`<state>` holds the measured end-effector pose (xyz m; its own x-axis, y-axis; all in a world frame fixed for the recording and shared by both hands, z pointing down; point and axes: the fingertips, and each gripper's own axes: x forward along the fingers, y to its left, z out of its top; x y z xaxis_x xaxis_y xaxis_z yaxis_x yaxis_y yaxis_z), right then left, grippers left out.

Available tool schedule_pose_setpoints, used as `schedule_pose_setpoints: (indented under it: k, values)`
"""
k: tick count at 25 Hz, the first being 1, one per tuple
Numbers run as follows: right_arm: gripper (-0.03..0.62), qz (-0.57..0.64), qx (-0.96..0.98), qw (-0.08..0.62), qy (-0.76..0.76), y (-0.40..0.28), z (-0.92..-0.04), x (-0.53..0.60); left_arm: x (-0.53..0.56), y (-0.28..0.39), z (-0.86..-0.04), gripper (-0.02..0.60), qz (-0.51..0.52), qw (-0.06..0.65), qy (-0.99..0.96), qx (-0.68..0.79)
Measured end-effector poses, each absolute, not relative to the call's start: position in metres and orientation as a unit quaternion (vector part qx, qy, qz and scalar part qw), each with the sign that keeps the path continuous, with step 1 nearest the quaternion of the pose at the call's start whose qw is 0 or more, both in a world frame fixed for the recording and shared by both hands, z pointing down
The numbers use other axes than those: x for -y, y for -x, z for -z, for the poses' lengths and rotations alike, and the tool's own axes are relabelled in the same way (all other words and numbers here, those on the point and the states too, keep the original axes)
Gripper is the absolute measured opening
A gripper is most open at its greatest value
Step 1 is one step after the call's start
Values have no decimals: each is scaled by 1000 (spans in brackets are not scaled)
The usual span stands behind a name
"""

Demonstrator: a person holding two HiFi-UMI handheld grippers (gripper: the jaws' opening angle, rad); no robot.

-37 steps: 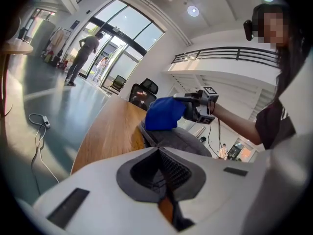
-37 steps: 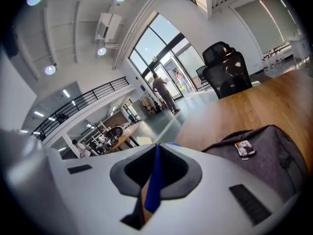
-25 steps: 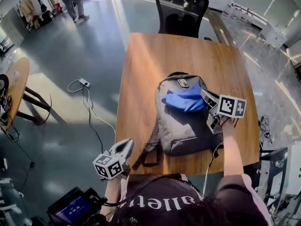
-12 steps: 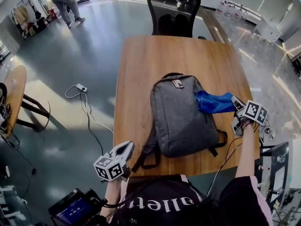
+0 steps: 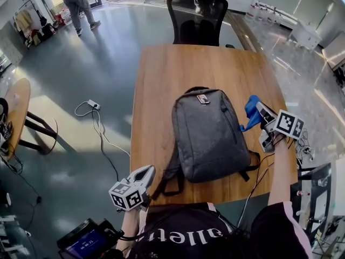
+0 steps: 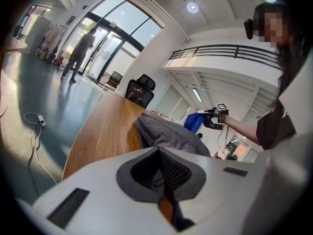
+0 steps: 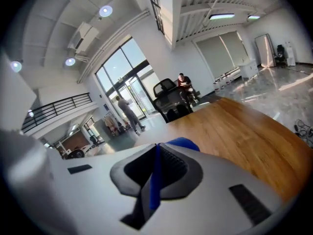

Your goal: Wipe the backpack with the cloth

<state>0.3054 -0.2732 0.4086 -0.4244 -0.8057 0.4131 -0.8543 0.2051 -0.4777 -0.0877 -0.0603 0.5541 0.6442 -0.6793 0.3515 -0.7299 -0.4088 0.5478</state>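
Observation:
A grey backpack (image 5: 209, 135) lies flat on the wooden table (image 5: 167, 90), straps toward me; it also shows in the left gripper view as a grey mound (image 6: 166, 133). My right gripper (image 5: 257, 111) is lifted to the right of the backpack, off its surface, shut on a blue cloth (image 5: 251, 112) that hangs bunched from the jaws. In the right gripper view the blue cloth (image 7: 155, 180) runs as a thin band between the closed jaws. My left gripper (image 5: 141, 172) hovers at the table's near left corner, shut, holding nothing.
A black office chair (image 5: 197, 18) stands at the table's far end. A person (image 5: 75, 1) walks on the floor at far left. A power strip with cable (image 5: 94, 104) lies on the floor left of the table. A round side table (image 5: 16, 107) sits at the left edge.
My right gripper swept the blue cloth from the backpack's top off to the right, then lifted it clear beside the bag. The left gripper stayed in place.

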Motion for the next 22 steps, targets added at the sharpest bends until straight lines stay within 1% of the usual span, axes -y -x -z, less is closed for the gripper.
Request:
schedule_pose_setpoints:
  k: [7, 10, 14, 18, 22]
  values:
    - [31, -284, 868, 39, -404, -145, -348, 316, 57, 93, -560, 0, -28, 352, -832, 427]
    - [31, -284, 886, 59, -361, -84, -351, 334, 56, 97, -564, 0, -23, 356, -826, 436]
    - [31, -303, 889, 108, -327, -24, -385, 355, 56, 103, -567, -1, -14, 363, -817, 449]
    - [31, -339, 862, 164, -339, 0, -444, 378, 55, 121, -572, 0, -10, 373, -809, 455]
    - [31, -360, 820, 217, -390, -36, -497, 401, 54, 134, -578, 0, -11, 383, -802, 459]
